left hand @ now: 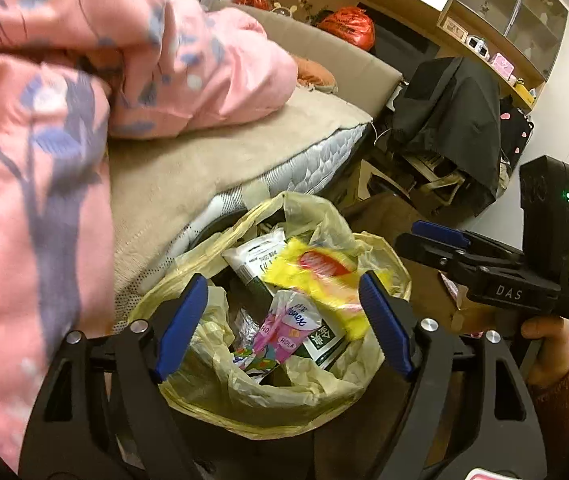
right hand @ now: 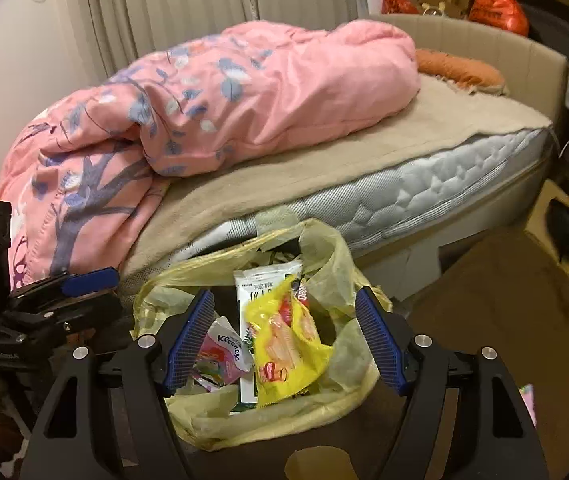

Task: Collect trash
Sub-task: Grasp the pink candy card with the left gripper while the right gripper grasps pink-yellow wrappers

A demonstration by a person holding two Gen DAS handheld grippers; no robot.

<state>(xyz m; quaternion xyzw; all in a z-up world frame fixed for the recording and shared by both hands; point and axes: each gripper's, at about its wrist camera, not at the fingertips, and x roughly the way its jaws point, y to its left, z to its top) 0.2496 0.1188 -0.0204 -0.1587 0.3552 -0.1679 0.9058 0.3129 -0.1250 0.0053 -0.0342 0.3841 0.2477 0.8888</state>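
A bin lined with a pale yellow bag (left hand: 204, 384) (right hand: 336, 272) stands beside the bed. Inside lie a yellow snack wrapper (left hand: 320, 276) (right hand: 284, 344), a pink Kleenex pack (left hand: 284, 332) (right hand: 224, 352) and a white and green carton (left hand: 252, 264) (right hand: 264, 280). My left gripper (left hand: 284, 324) hovers open over the bin, empty. My right gripper (right hand: 284, 336) also hovers open over the bin, empty. The right gripper shows at the right of the left wrist view (left hand: 444, 240); the left gripper shows at the left of the right wrist view (right hand: 84, 284).
A bed with a grey mattress (right hand: 424, 188) and tan sheet (left hand: 204, 168) holds a pink floral quilt (right hand: 224, 100) (left hand: 44, 120). A chair draped in black cloth (left hand: 448, 120) stands past the bed. Red bags (left hand: 348, 26) sit behind the headboard.
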